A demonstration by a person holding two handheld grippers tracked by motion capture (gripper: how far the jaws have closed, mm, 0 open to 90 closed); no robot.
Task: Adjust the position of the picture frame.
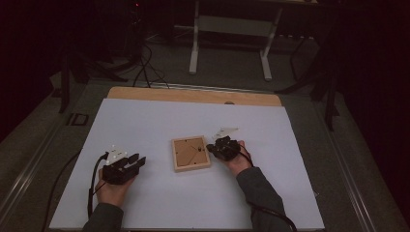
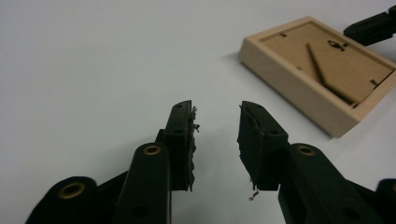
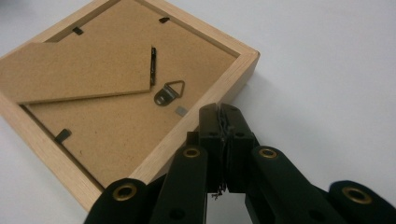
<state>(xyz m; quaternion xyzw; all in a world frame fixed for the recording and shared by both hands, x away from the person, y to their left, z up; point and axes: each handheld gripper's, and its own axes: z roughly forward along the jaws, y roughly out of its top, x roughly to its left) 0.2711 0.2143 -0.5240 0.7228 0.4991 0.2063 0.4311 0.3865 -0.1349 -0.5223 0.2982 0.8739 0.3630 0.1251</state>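
1. near edge of the bench: left gripper released, nothing between the jaws, well apart from the frame.
2. middle of the bench: picture frame face down, backing up, easel leg lifted.
3. right gripper clenched on nothing, tips at the frame's rim — could shove or tip it, since unbraced.
4. no readable writing or brand anywhere.

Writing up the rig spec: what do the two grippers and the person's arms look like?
Both the left gripper and the right gripper are black, with two flat jaws on linkage arms with brass-coloured pivot rivets; the pads look frayed. Each carries a pale three-cornered plate on top and trails a black cable. Grey sleeves cover the forearms.
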